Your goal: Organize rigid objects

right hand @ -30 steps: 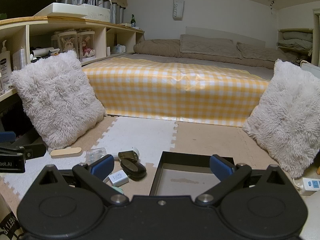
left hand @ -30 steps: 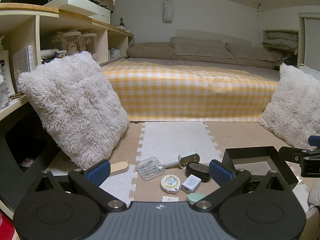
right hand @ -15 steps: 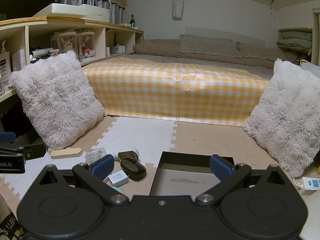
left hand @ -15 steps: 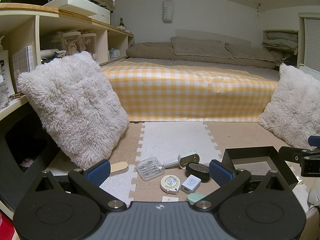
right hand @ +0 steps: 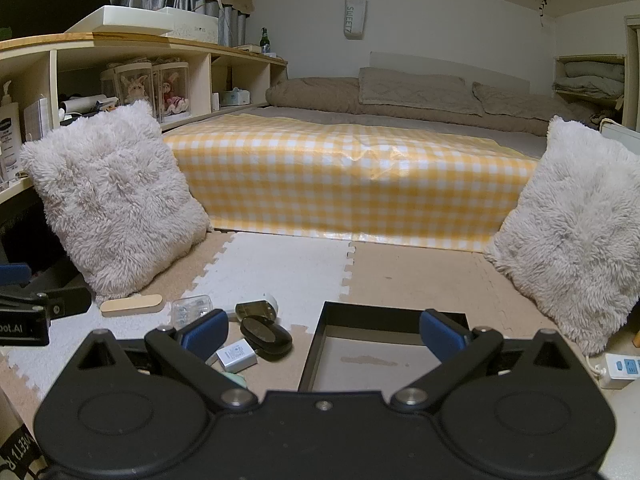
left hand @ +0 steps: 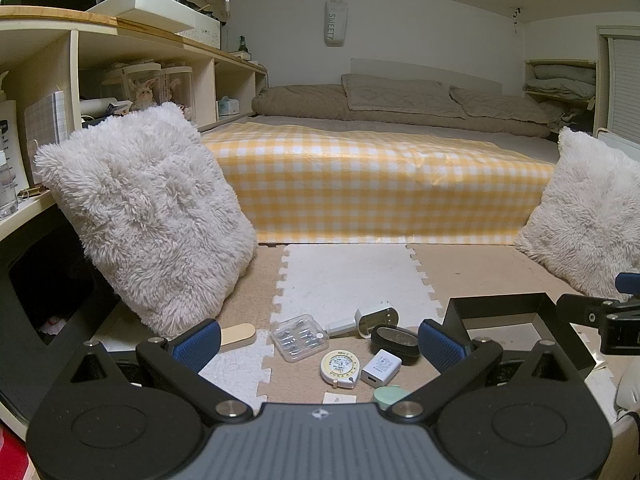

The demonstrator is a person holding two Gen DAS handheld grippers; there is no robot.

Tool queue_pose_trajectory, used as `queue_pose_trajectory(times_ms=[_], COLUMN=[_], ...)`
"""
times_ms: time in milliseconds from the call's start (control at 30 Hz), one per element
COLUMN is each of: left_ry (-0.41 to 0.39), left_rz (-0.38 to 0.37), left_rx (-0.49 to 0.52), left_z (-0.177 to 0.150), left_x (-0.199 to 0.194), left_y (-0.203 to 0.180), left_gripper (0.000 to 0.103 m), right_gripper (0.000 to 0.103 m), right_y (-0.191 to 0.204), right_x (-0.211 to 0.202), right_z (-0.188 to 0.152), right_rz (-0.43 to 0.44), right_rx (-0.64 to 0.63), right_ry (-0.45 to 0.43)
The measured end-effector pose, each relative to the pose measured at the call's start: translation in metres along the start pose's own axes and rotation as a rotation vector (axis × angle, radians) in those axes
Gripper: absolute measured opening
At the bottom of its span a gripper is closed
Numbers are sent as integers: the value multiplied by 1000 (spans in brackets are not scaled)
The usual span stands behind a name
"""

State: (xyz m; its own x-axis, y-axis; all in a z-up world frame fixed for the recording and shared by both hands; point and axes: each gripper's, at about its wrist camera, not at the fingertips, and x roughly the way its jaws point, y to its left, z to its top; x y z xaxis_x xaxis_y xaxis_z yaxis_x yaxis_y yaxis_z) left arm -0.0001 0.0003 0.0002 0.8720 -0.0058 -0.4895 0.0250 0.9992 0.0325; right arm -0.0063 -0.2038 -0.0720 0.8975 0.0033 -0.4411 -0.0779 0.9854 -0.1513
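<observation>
Small objects lie on the foam mat in front of my open, empty left gripper (left hand: 319, 338): a clear plastic case (left hand: 299, 337), a round tape measure (left hand: 339, 368), a white charger cube (left hand: 380, 371), a black oval case (left hand: 395, 341), a white plug adapter (left hand: 366, 320), a wooden stick (left hand: 239, 335) and a green disc (left hand: 390, 394). A black tray (left hand: 500, 310) stands to their right. My right gripper (right hand: 323, 334) is open and empty just above the tray's near rim (right hand: 310, 356); the charger cube (right hand: 237, 356), black case (right hand: 266, 336) and wooden stick (right hand: 131, 304) lie to its left.
A fluffy white cushion (left hand: 148, 216) leans at the left, another (right hand: 568, 232) at the right. The yellow checked bed (left hand: 380, 188) runs across the back. Shelves (left hand: 100, 80) line the left wall. A white power strip (right hand: 620, 368) lies at the far right.
</observation>
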Motion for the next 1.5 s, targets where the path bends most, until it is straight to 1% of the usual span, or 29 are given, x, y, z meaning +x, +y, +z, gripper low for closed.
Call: queue_pose_trajectory(times_ms=[133,167,200,433,467,633,700,833,967,1033,1100,1200,1300,1400,1467,1500], left_ry=[0,0,0,-14,-17,-23,-27,-36,-56,-60,-56,-53,-73,-90,-80,-63], left_rz=[0,0,-1,-10,-11,-12,-8,-5,0,6,1,-40,-24,6,17,22], left_rx=[0,0,-1,-10,-14,-48,-57,-58,-30,-20,-8,16,23,57,78,89], left_z=[0,0,0,4,4,15,18,27,39,44,49,59,70,77,78,77], left_x=[0,0,0,-1,0,1,3,7,15,22,29,46,63,84,98,107], left_y=[0,0,0,0,-2,1,4,4,6,7,11,20,29,35,40,43], left_gripper=[103,103,103,103,103,103,103,103,103,103,103,103,103,103,103,103], right_gripper=[103,103,103,103,103,103,103,103,103,103,103,103,103,103,103,103], right_y=[0,-1,-1,-3,-6,-18,-24,-37,-59,-70,-81,-99,-116,-129,-133,-134], right_x=[0,3,3,0,1,0,1,6,18,26,37,58,80,105,118,124], right_z=[3,-7,-8,-1,5,14,18,29,41,46,52,58,57,46,36,31], right_rz=[1,1,-1,16,14,37,31,1,14,0,-54,-119,-143,-164,-182,-184], right_rx=[1,1,2,28,35,115,137,154,149,136,112,96,96,89,78,67], right_ry=[0,0,-1,-4,-4,-23,-41,-70,-101,-113,-97,-53,17,96,144,167])
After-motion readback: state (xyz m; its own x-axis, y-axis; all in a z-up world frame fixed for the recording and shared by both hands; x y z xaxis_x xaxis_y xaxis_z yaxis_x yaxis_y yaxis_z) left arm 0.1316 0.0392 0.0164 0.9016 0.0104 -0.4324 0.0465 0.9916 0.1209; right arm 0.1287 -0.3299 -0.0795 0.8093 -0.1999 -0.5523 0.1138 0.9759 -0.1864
